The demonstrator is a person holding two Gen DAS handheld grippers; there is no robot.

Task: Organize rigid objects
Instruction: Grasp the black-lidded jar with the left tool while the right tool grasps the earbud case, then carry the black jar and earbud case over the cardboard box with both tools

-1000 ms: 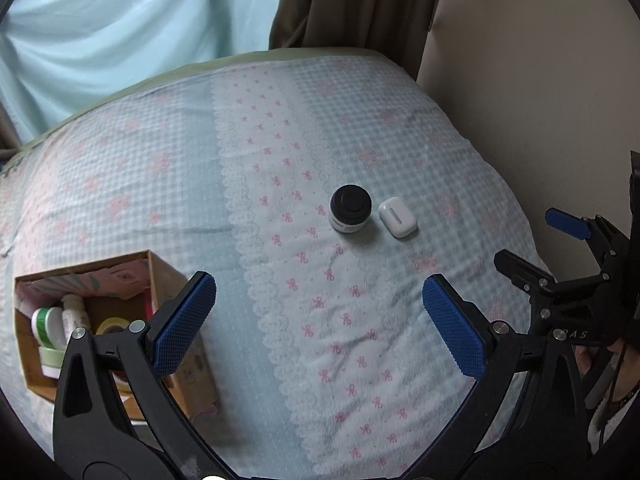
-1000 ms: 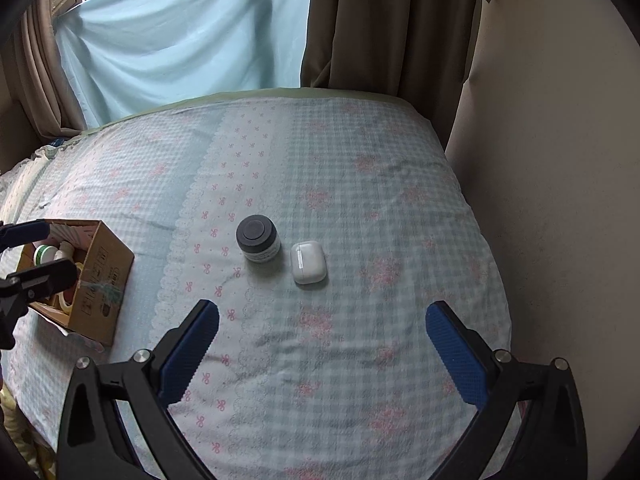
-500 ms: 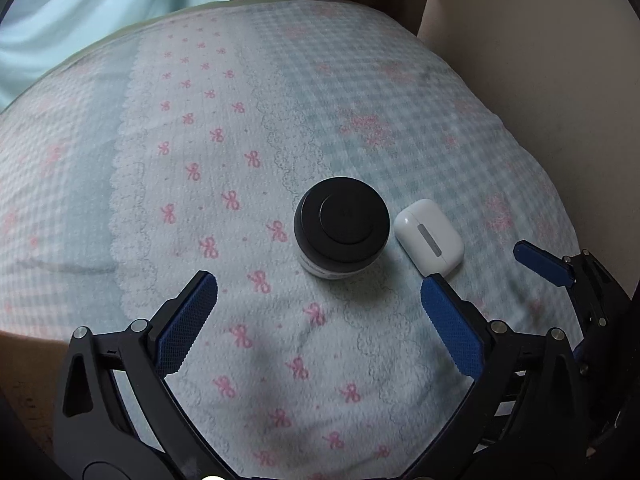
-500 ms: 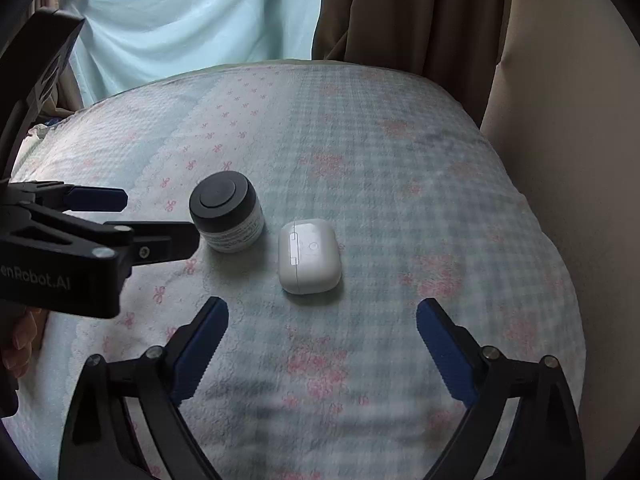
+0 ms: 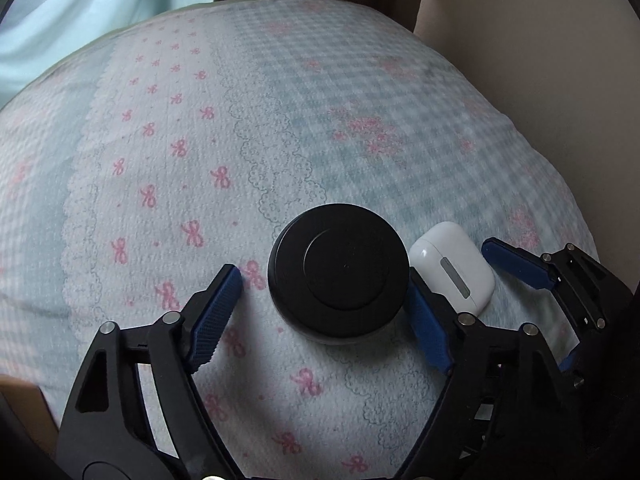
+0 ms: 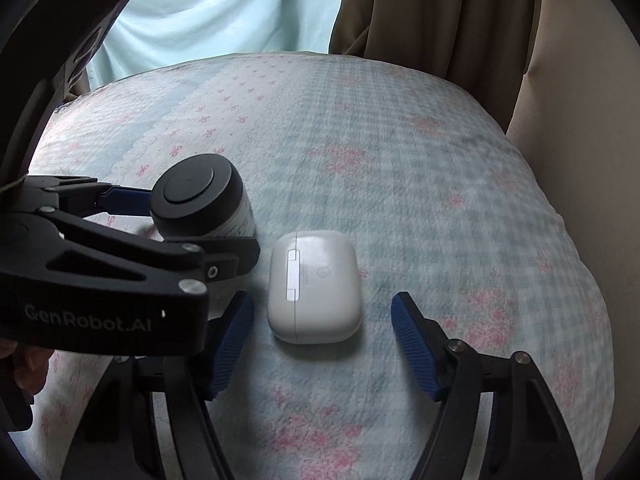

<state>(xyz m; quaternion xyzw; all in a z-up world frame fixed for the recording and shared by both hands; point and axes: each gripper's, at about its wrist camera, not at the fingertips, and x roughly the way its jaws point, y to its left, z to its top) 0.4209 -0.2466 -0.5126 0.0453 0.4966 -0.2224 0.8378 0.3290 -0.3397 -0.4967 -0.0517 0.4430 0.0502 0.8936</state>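
Note:
A small jar with a black lid (image 5: 339, 271) stands on the bedspread, next to a white earbud case (image 5: 454, 266). My left gripper (image 5: 326, 286) is open with its jaws on either side of the jar, close to it, left pad apart from it. In the right wrist view the jar (image 6: 200, 197) sits between the left gripper's fingers (image 6: 124, 195). My right gripper (image 6: 322, 314) is open around the earbud case (image 6: 314, 290), with gaps on both sides. The right gripper's fingers (image 5: 516, 260) show beside the case in the left wrist view.
The bedspread (image 6: 400, 168) is blue gingham with pink bows and lace strips. A beige wall (image 6: 580, 120) runs along its right edge, brown curtains (image 6: 432, 12) hang behind. A corner of a cardboard box (image 5: 24, 412) shows at the lower left.
Both grippers have come down and forward. The left one now straddles the jar and the right one straddles the earbud case. The box has slid almost out of view.

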